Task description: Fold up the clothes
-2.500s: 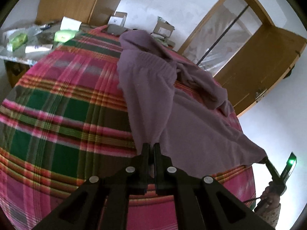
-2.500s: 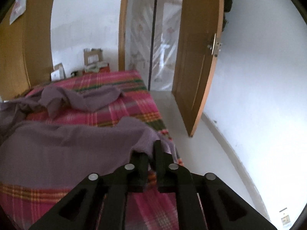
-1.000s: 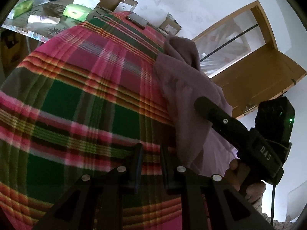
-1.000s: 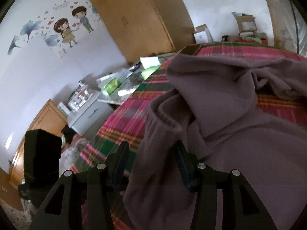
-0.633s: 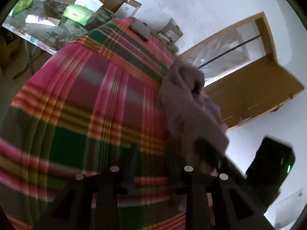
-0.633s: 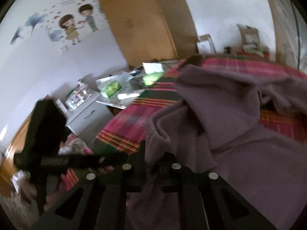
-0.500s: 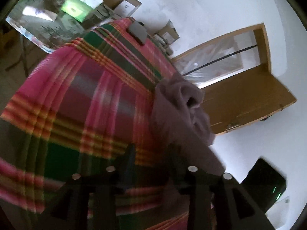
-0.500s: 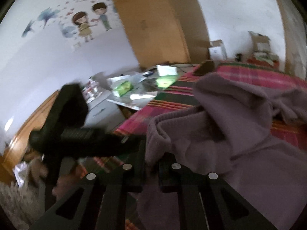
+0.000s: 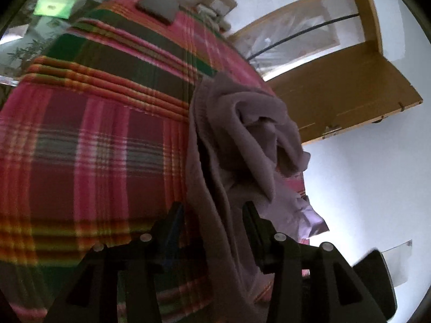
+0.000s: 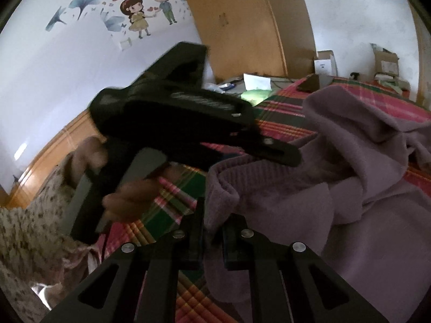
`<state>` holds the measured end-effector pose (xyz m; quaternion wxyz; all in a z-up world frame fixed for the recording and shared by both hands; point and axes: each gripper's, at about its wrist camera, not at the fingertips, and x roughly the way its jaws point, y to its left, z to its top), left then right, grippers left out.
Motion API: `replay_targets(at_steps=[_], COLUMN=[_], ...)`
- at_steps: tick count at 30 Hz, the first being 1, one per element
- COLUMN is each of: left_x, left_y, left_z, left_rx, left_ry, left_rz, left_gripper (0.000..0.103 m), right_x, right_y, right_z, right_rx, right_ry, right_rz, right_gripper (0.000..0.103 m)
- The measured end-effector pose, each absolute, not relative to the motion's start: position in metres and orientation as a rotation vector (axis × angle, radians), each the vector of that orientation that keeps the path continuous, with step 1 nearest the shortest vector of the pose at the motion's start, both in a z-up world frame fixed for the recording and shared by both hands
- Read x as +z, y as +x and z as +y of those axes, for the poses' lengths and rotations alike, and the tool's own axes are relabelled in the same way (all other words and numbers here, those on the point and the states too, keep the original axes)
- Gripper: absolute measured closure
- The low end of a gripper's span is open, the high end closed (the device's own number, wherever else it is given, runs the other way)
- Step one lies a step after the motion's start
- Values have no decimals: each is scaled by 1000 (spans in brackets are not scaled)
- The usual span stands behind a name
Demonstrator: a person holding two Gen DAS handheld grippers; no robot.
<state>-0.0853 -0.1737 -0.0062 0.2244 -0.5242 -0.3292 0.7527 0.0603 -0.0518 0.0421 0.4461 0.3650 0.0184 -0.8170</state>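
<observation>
- Soft mauve fleece garment (image 9: 242, 145) bunched in thick folds on plaid bedspread (image 9: 102, 140).
- Left gripper (image 9: 212, 215) spread wide, cloth draped between fingers.
- Right gripper (image 10: 215, 224) pinching ribbed hem.

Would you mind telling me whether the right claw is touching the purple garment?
Touching. In the right wrist view, the right claw is shut on a bunched fold of the purple garment, with cloth pinched between its fingers and hanging below them.
</observation>
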Motion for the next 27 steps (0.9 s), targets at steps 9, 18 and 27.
replay_targets(at_steps=[9, 18, 27], left_x=[-12, -10, 13], left_y=[-101, -98, -69], left_z=[-167, -170, -216], left_rx=[2109, 2161, 2320], left_ry=[-1508, -1475, -1349], left_rz=[-826, -820, -953], left_gripper=[67, 94, 95], right_x=[36, 31, 27], right_y=[64, 65, 63], right_z=[-50, -54, -72], right_rx=[-1997, -1992, -1977], right_ry=[919, 936, 914], right_rz=[18, 17, 35], right_gripper=[93, 93, 94])
